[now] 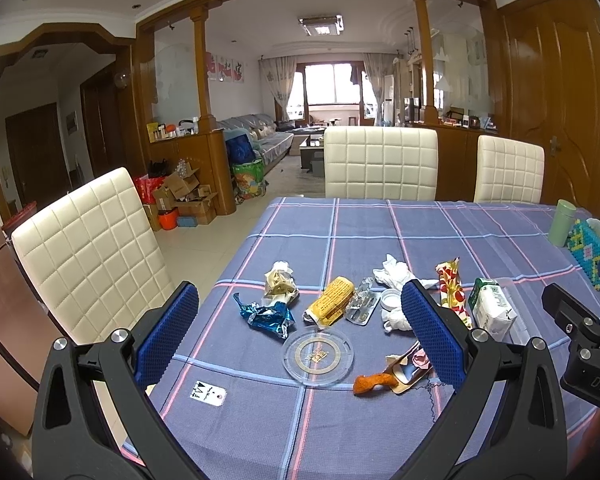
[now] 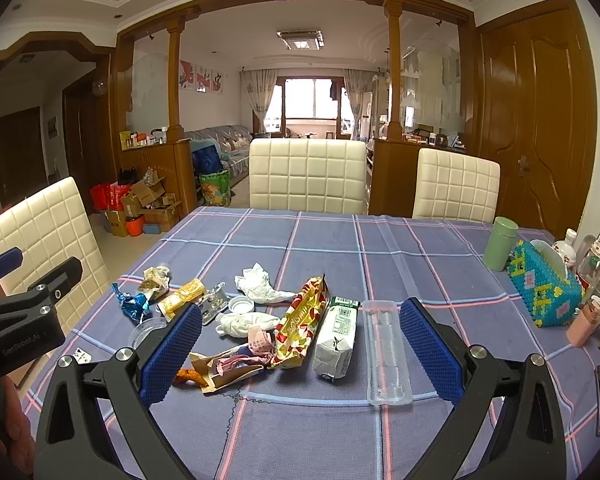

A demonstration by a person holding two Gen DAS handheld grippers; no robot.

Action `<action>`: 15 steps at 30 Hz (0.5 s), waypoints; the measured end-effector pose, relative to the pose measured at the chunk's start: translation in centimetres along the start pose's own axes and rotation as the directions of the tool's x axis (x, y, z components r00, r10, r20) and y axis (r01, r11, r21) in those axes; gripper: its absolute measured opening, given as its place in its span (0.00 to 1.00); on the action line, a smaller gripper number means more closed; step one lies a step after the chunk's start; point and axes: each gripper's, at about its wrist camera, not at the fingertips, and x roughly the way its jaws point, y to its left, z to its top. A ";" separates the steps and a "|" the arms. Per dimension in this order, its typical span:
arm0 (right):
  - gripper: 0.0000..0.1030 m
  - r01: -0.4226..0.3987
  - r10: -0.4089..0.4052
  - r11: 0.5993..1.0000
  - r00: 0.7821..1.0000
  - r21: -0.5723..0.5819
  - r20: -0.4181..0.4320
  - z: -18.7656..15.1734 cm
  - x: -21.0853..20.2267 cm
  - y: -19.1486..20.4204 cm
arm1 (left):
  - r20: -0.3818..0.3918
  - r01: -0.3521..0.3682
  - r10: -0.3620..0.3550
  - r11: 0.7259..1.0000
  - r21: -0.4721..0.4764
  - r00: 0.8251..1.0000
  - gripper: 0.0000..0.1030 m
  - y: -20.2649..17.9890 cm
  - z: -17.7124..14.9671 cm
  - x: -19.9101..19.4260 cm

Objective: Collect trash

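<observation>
my grippers: left gripper (image 1: 300, 320) and right gripper (image 2: 300, 340) both spread wide, empty.
trash: wrappers (image 2: 300, 320) and tissue (image 2: 260, 282) scattered just ahead, between my fingers.
risk: clear tray (image 2: 388, 354) is slick and may slip; overlapping wrappers may drag neighbours.

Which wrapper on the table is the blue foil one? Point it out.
The crumpled blue foil wrapper at the left end of the trash cluster, beside the yellow wrapper. It alone is shiny blue; the others are yellow, red-and-gold or white-and-green.

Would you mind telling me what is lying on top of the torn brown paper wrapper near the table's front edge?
Crumpled pink paper lies on the brown paper wrapper, and an orange snack piece sits at its left end. Whatever lies beneath the wrapper is covered, apart from the plaid tablecloth.
</observation>
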 end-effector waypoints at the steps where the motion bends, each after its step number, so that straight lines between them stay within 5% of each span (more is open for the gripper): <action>1: 0.94 -0.001 0.001 1.000 1.000 0.003 -0.004 -0.1 0.2 0.0 | 0.000 0.000 0.000 1.000 0.001 1.000 0.97 0.0 -0.1 0.1; 15: 0.94 0.003 -0.003 1.000 0.998 0.005 -0.056 -0.8 2.5 -0.1 | -0.033 0.001 0.000 1.000 0.009 0.999 0.97 -0.2 -0.7 1.9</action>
